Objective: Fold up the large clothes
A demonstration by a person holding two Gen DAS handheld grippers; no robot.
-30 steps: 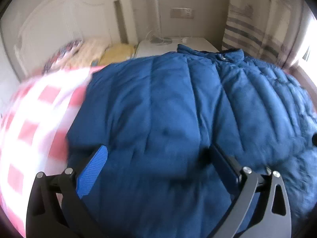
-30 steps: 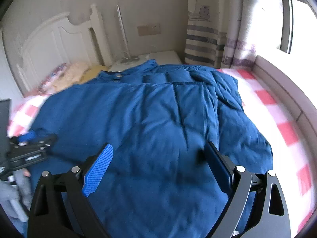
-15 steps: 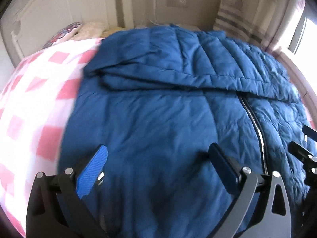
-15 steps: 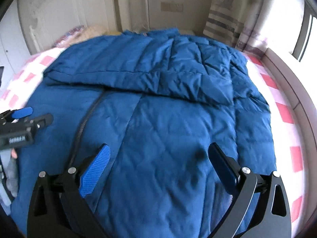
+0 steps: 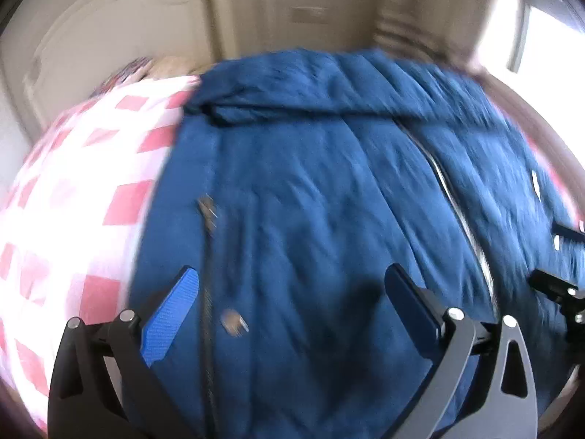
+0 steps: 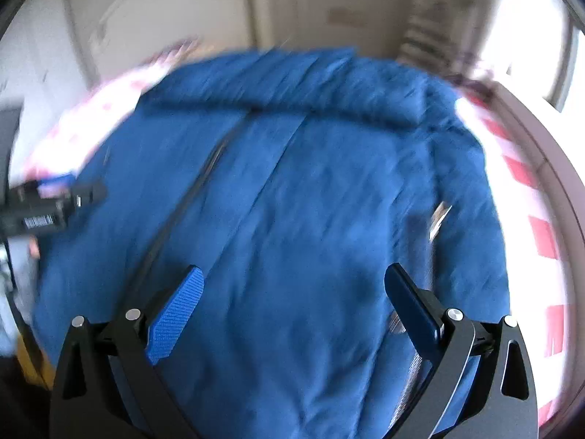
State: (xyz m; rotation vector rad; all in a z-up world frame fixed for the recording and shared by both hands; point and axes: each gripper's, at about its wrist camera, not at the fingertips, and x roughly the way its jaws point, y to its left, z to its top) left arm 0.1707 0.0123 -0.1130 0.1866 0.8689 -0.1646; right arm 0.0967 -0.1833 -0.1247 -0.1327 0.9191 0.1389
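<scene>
A large dark blue padded jacket [image 5: 329,201] lies spread on the bed, front up, with its central zipper [image 5: 464,219] running away from me and its upper part folded over across the far end. It also fills the right wrist view [image 6: 310,201]. My left gripper [image 5: 292,300] is open and empty, low over the jacket's near left part. My right gripper [image 6: 292,296] is open and empty over its near right part. Each gripper shows at the edge of the other's view, the right one in the left wrist view [image 5: 559,285] and the left one in the right wrist view [image 6: 47,205]. Both views are blurred.
The bed has a pink and white checked cover [image 5: 73,183], which also shows at the right [image 6: 530,183]. A white headboard [image 5: 109,44] and pillows [image 5: 146,67] are at the far end. A striped curtain [image 6: 431,29] and bright window [image 6: 530,36] are at the right.
Both grippers have pulled back toward the jacket's near hem, staying open. The far half of the jacket now lies folded over, and the zipper front shows.
</scene>
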